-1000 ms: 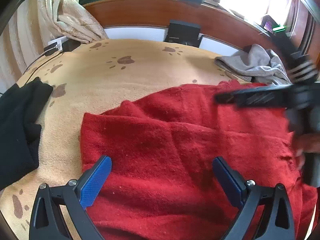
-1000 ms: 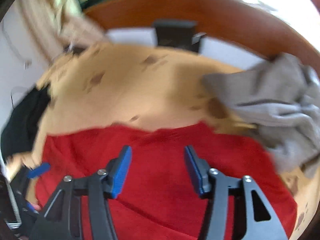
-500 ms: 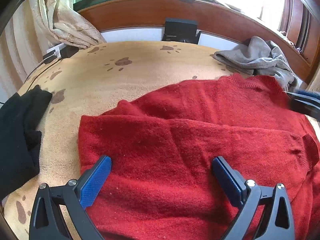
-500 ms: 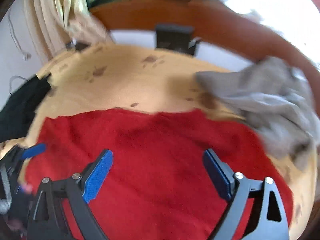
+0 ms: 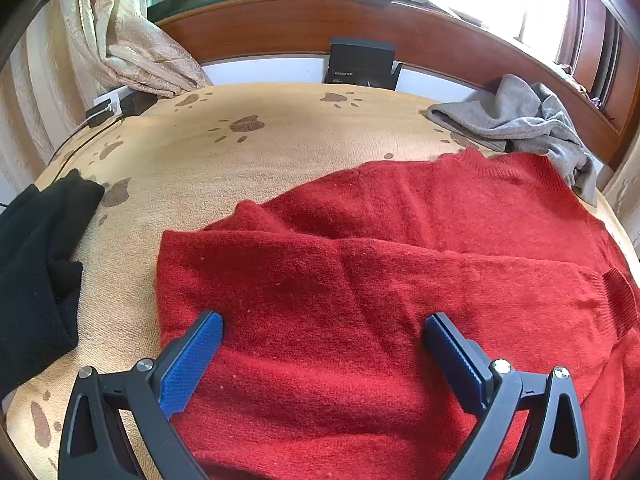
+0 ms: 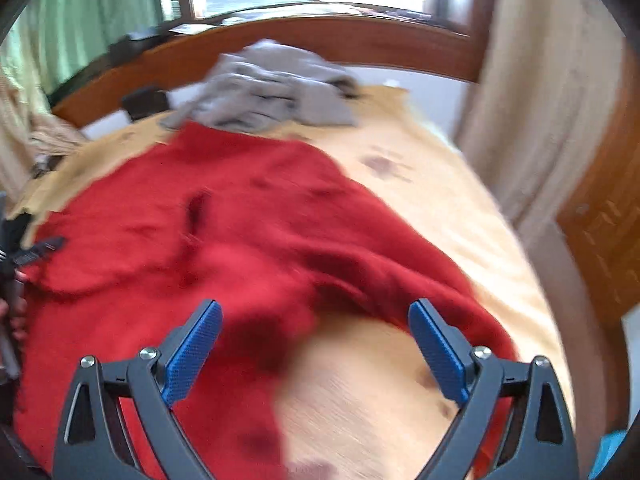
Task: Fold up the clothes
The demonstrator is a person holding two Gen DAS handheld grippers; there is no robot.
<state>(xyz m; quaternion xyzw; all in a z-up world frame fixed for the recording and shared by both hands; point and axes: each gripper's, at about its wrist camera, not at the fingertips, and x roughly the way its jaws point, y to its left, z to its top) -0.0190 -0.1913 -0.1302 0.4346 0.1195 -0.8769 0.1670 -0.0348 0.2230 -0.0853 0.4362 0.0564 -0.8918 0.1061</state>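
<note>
A red knit sweater (image 5: 380,272) lies spread on the tan paw-print blanket (image 5: 240,152), with a sleeve folded across its body. My left gripper (image 5: 324,352) is open and empty, hovering low over the sweater's near part. The sweater also shows in the right wrist view (image 6: 224,248), blurred by motion. My right gripper (image 6: 316,340) is open and empty above the sweater's right edge, where a sleeve trails toward the blanket (image 6: 460,240).
A crumpled grey garment (image 5: 516,120) lies at the back right, also in the right wrist view (image 6: 276,88). A black garment (image 5: 36,264) lies at the left edge. A wooden headboard (image 5: 440,40), a black box (image 5: 360,62) and curtains (image 5: 120,40) stand behind.
My right gripper opened wide and swung from over the sweater's middle to its right side, leaving the left wrist view. The left gripper stayed put.
</note>
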